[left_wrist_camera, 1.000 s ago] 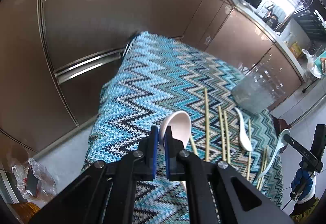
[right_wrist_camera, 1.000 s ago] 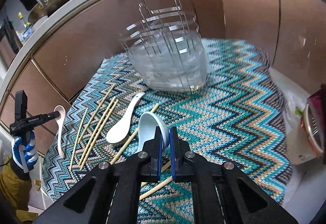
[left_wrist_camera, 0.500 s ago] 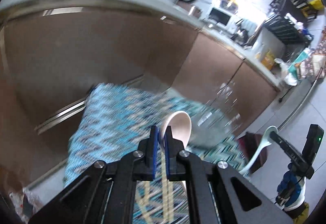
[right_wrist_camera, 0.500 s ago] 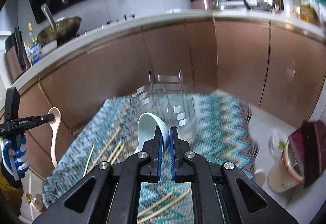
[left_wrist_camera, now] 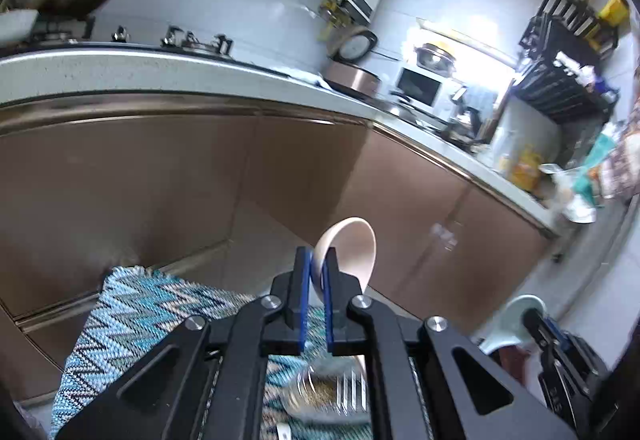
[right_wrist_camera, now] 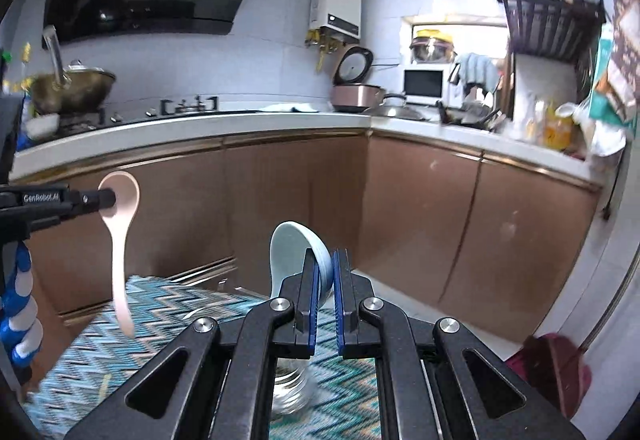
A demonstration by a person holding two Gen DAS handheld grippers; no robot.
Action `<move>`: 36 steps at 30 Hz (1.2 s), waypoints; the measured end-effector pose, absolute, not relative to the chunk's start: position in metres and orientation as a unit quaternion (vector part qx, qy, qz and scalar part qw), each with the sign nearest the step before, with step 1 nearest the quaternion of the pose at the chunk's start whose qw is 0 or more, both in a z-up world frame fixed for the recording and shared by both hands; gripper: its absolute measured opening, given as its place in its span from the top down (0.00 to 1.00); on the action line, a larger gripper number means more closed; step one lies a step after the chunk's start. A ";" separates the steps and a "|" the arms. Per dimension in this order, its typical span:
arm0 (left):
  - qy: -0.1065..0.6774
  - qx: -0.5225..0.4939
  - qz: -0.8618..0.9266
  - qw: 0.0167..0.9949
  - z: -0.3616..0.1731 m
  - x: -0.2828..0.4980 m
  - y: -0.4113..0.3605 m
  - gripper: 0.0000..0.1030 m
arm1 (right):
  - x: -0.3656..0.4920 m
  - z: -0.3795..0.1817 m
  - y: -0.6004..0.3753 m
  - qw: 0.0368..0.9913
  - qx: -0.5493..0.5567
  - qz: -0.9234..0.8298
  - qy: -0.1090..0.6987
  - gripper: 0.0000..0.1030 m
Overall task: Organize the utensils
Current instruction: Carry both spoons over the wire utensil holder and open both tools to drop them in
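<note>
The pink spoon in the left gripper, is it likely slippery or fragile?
Probably both. The pink spoon looks glossy and rigid, like ceramic, so it may slip or chip. The left gripper pinches only its bowl, so the hanging handle could swing.

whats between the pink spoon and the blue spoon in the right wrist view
Nothing hangs between them. In the right wrist view the pink spoon and the blue spoon are apart in the air, with only brown cabinet doors behind and the zigzag cloth below.

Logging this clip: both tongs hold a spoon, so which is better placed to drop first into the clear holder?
Probably right: the clear holder sits directly under the right tongs with the blue spoon; left tongs hold the pink spoon.
</note>
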State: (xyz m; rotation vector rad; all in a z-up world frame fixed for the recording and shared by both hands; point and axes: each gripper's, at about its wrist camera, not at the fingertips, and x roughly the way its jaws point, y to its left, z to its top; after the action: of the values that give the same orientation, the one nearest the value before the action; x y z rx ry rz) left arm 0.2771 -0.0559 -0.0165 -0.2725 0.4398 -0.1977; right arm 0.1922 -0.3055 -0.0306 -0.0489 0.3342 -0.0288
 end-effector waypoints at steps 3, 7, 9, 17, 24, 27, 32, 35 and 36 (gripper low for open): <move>0.192 -0.109 -0.061 0.973 -0.035 0.280 -0.075 0.95 | 0.205 -0.044 -0.302 0.985 -0.040 -0.032 0.165 0.93; 0.174 -0.079 -0.035 0.981 -0.061 0.282 -0.095 0.95 | 0.214 -0.068 -0.290 0.983 -0.063 -0.047 0.163 0.93; 0.177 -0.063 -0.032 0.982 -0.075 0.285 -0.105 0.95 | 0.215 -0.081 -0.285 0.982 -0.070 -0.054 0.166 0.93; 0.169 -0.019 -0.019 0.985 -0.109 0.279 -0.125 0.94 | 0.219 -0.114 -0.279 0.978 -0.069 -0.055 0.190 0.93; 0.189 -0.005 -0.035 0.981 -0.111 0.275 -0.124 0.88 | 0.212 -0.121 -0.274 0.976 -0.062 -0.038 0.207 0.59; 0.176 0.001 -0.044 0.983 -0.103 0.264 -0.121 0.78 | 0.205 -0.114 -0.274 0.977 -0.054 -0.038 0.204 0.50; 0.134 0.013 -0.047 0.990 -0.068 0.232 -0.104 0.77 | 0.183 -0.093 -0.277 0.978 -0.049 -0.047 0.195 0.42; 0.117 0.015 -0.046 0.992 -0.044 0.211 -0.087 0.77 | 0.161 -0.074 -0.281 0.982 -0.038 -0.049 0.180 0.31; 0.113 0.015 -0.045 0.992 -0.035 0.204 -0.080 0.77 | 0.153 -0.066 -0.283 0.983 -0.036 -0.051 0.174 0.26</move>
State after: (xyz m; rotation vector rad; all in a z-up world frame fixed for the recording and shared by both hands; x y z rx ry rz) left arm 0.2039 -0.0796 -0.0347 0.0306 0.2263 -0.0894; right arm 0.1534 -0.2828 -0.0660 -0.0719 0.3493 -0.1026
